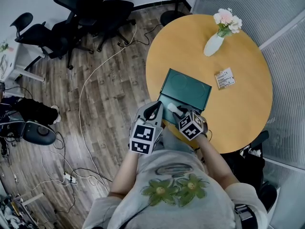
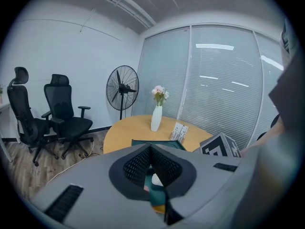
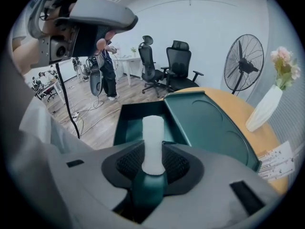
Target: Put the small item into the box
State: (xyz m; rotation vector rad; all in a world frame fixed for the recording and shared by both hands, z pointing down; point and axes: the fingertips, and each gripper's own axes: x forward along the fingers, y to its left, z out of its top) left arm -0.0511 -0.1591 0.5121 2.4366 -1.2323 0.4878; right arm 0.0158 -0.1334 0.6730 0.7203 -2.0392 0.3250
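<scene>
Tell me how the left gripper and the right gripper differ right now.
The right gripper is shut on a white item; the left gripper has its jaws together on nothing. The right gripper points into the open box; the left gripper sits by the box's edge. Both carry a marker cube.

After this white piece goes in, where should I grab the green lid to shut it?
Grip the lid midway along its free edge, the one farthest from the box. It lies opened back from the hinge, so that thin rim is exposed: probably come from the far side, fingers on either face. The left gripper is shut; open it first.
</scene>
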